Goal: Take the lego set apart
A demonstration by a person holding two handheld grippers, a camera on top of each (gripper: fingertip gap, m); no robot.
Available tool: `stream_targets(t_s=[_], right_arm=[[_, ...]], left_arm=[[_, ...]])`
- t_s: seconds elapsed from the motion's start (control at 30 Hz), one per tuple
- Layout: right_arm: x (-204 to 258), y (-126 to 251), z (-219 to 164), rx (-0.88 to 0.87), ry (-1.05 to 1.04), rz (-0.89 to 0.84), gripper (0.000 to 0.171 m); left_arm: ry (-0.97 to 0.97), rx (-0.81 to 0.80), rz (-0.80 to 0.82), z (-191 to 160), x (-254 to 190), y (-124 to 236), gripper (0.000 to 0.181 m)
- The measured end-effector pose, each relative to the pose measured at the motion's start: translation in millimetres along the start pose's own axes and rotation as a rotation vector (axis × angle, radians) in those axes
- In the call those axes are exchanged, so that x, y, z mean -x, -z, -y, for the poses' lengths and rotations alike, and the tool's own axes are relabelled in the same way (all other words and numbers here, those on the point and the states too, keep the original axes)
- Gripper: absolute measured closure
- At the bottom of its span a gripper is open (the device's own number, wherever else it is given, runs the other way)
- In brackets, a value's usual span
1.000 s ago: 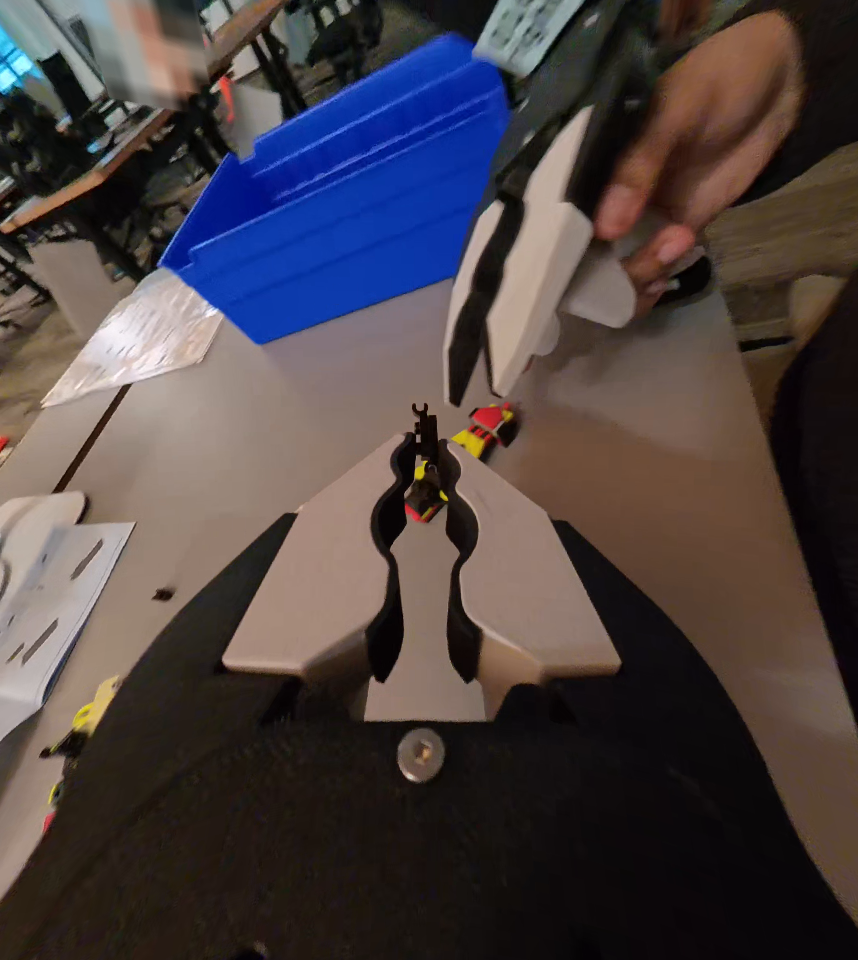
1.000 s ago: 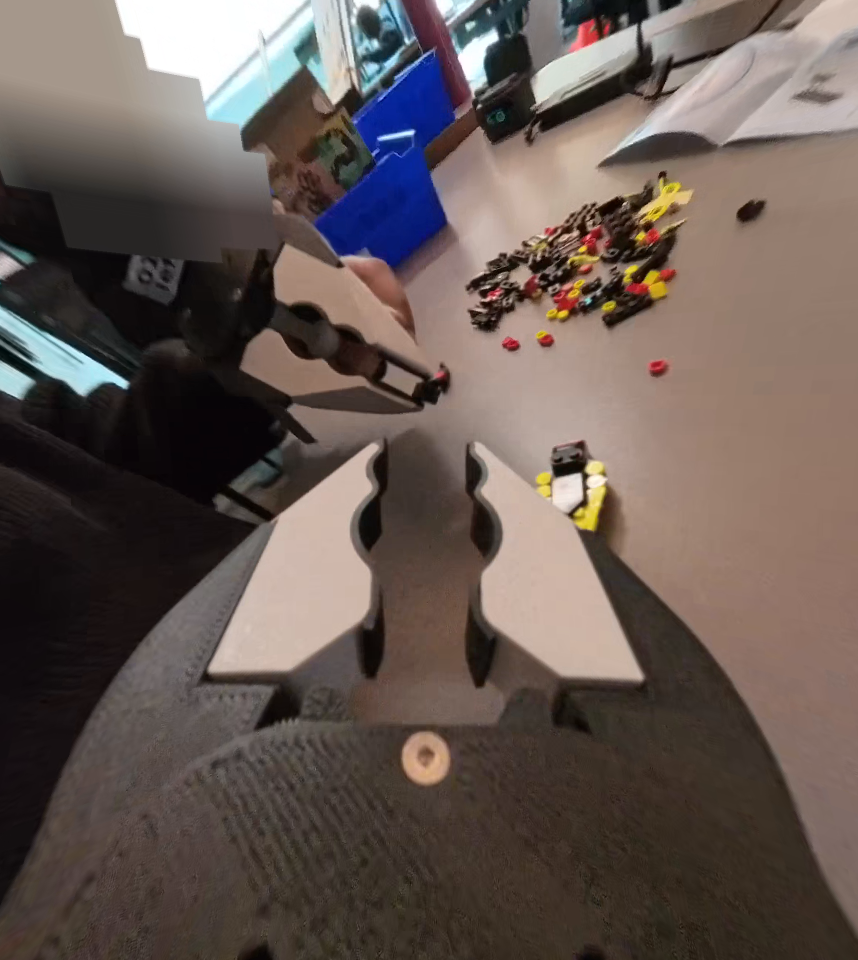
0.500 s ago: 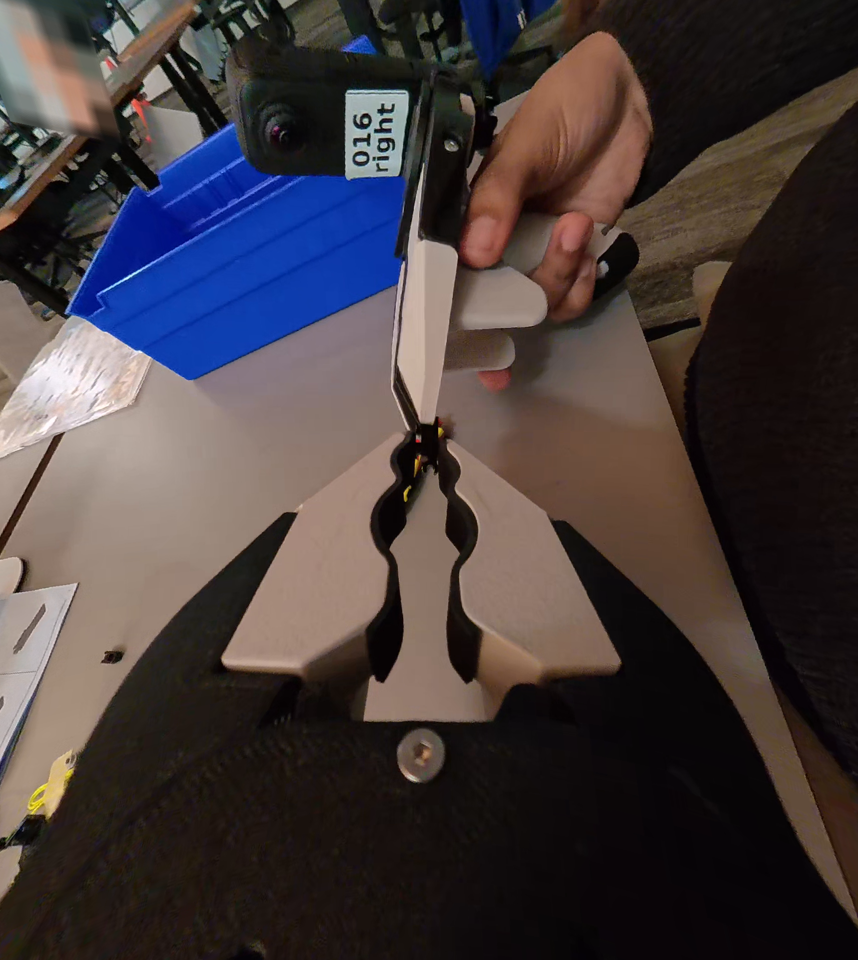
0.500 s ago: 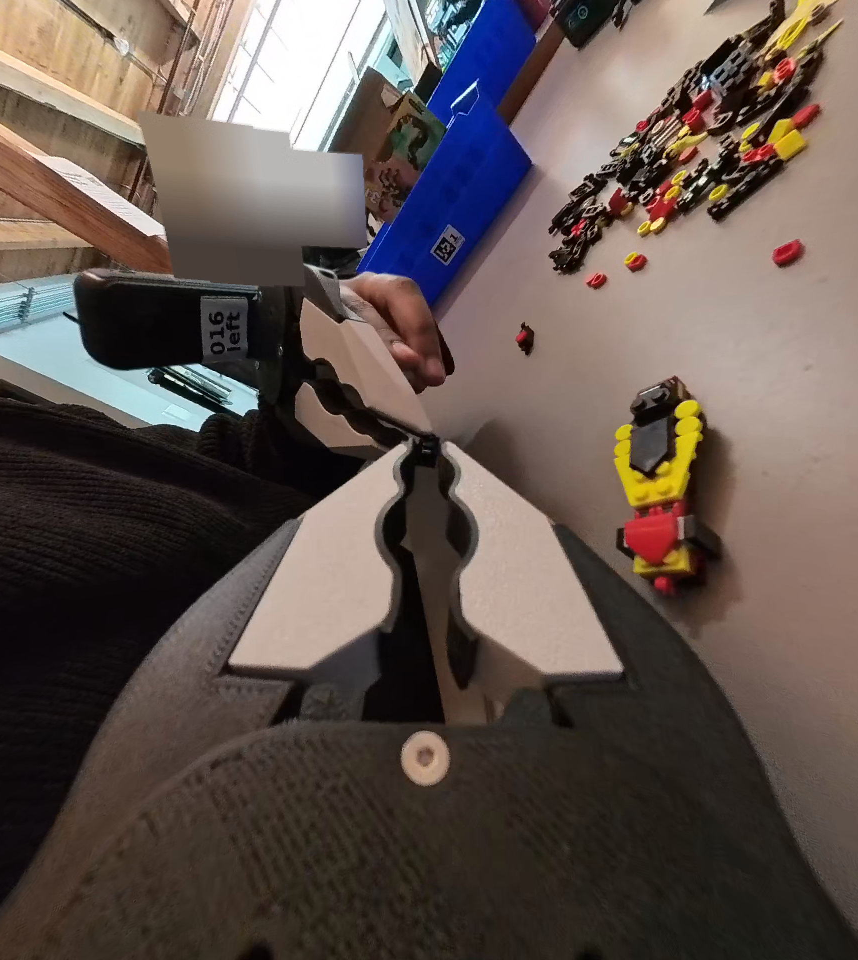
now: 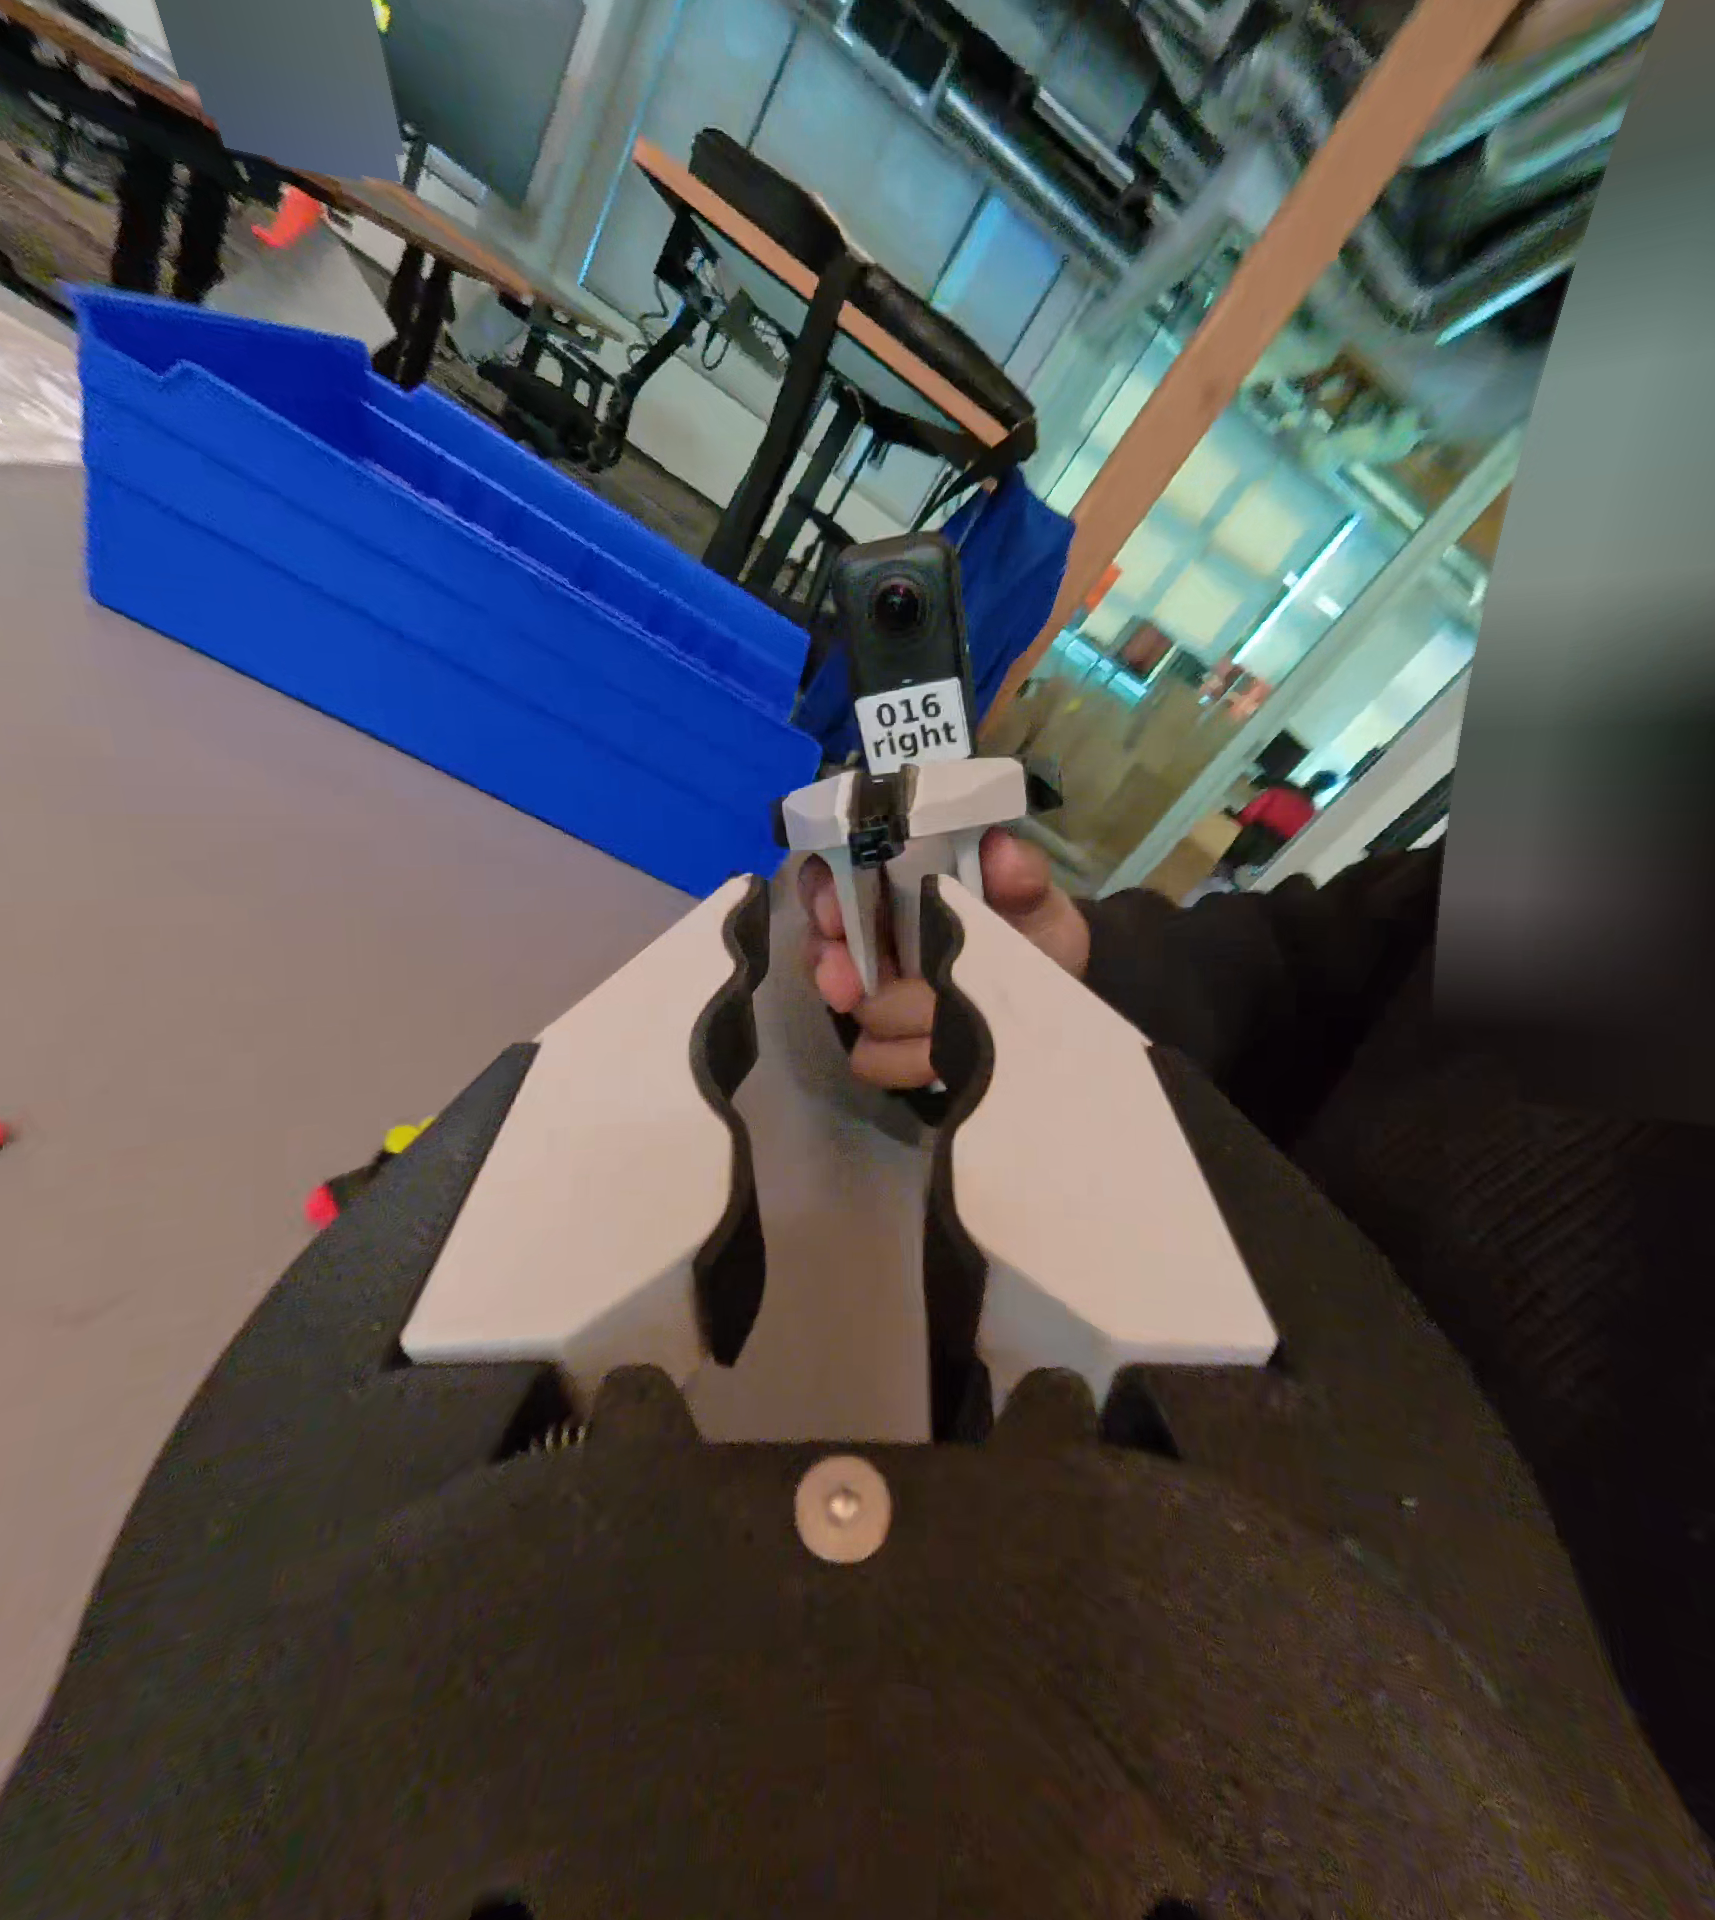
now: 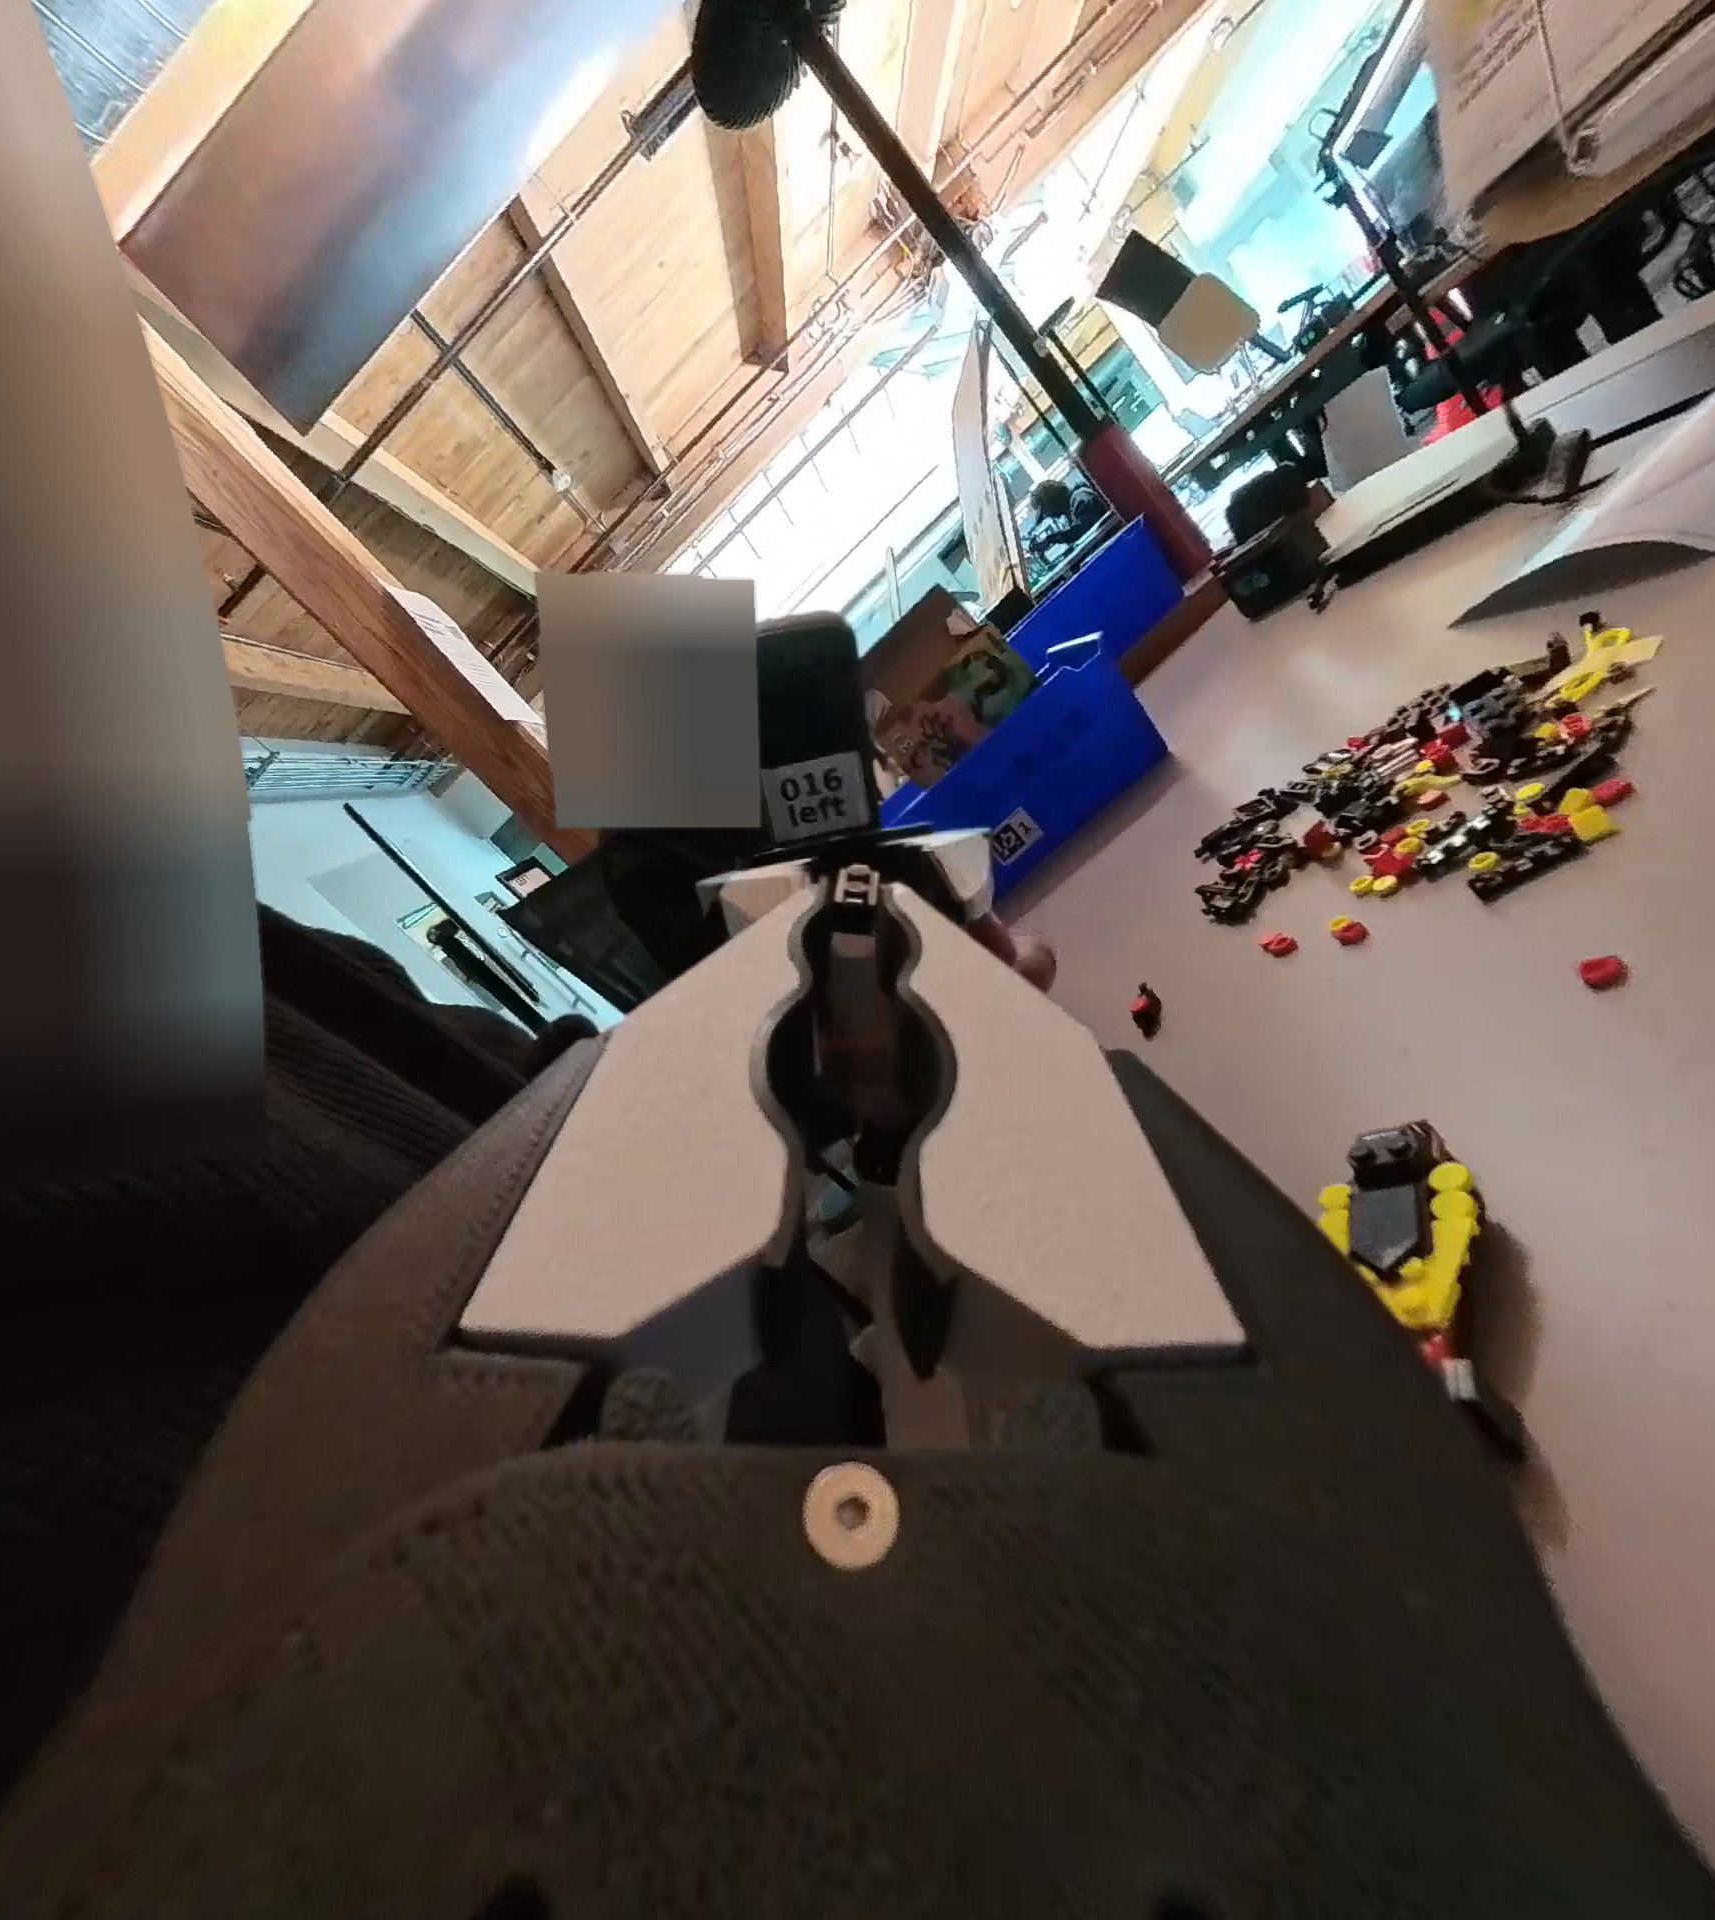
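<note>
My left gripper is open with nothing between its pads, held above the grey table. My right gripper is shut on a small black lego piece at its fingertips. The left wrist view shows the right gripper facing it with that black piece pinched at its tips. A yellow, black and red lego assembly lies on the table beside the right gripper. One finger of the left gripper shows just beyond the held piece.
A pile of several loose black, red and yellow pieces lies farther out. A small red and black piece lies alone. A blue bin stands at the table's far side. An open booklet lies at the back. The tips of both grippers are at nearly the same place.
The left gripper opened and let go of the small piece that both grippers were pinching. The right gripper stays shut on it. Both grippers tilted up and drew apart.
</note>
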State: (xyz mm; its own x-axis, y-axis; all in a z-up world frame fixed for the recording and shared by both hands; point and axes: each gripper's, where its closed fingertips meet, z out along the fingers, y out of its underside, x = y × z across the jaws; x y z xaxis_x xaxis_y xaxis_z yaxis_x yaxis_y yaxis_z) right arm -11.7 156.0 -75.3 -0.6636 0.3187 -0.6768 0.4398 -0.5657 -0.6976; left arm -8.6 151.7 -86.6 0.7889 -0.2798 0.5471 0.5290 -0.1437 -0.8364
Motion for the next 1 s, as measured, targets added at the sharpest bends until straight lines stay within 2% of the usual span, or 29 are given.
stream_targets(t_s=[0.3,0.63,0.73,1.0], right_arm=[[6.9,-3.3,1.2,-0.031,0.056,0.009,0.165],[9.1,-5.2,-2.1,-0.006,0.087,0.010,0.165],[6.1,-3.0,-1.2,0.015,0.102,-0.006,0.159],[7.2,-4.3,-13.4,0.106,0.047,0.038,0.157]], left_arm=[[0.175,-0.092,-0.123,8.2,-13.2,-0.7,0.173],[0.153,-0.064,-0.126,7.3,-14.6,0.0,0.177],[0.135,-0.032,-0.122,4.0,-15.0,0.0,0.178],[0.120,0.013,-0.114,-0.4,-14.4,-0.6,0.178]])
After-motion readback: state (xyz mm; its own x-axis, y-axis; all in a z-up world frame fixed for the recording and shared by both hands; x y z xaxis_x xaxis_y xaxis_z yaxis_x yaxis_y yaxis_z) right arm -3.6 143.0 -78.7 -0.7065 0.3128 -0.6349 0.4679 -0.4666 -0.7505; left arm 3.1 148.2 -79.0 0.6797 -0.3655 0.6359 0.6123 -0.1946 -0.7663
